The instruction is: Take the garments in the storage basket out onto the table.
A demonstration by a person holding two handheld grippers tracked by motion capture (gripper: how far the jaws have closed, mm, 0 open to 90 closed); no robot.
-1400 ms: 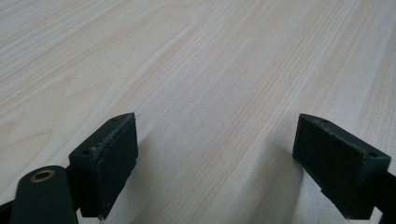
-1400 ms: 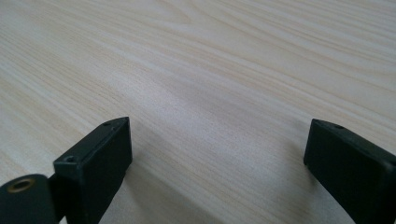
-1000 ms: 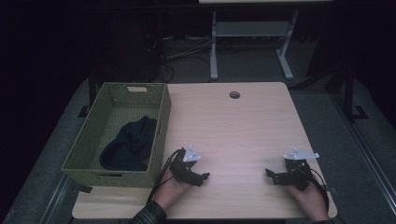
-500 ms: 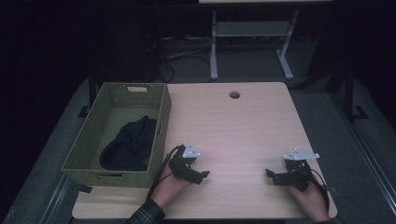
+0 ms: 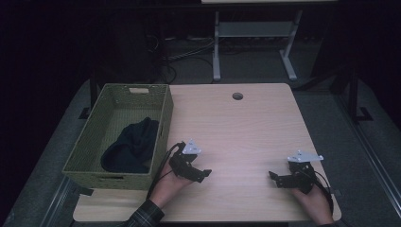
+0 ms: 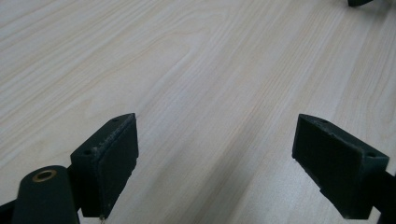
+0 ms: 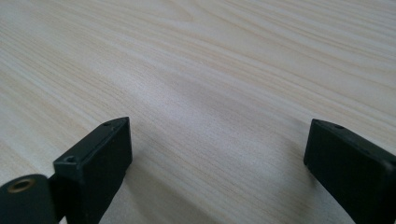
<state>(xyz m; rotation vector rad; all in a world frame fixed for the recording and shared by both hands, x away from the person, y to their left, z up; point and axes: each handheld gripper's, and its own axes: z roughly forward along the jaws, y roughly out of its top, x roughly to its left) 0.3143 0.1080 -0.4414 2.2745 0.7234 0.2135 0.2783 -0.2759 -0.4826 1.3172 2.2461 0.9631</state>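
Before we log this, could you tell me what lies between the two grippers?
Only bare table separates the left gripper and right gripper in the high view.

Two hands reach in from the near edge of the worktop [image 5: 246,132], each carrying a hand-held gripper low over the wood. The left hand-held gripper [image 5: 201,174], near the left side, points its jaws toward the right; its sleeve [image 5: 144,217] is plaid-patterned. The right hand-held gripper [image 5: 276,178], well apart near the right edge, points its jaws toward the left. In both gripper views the black jaws stand wide apart with bare wood between them, gripping nothing.
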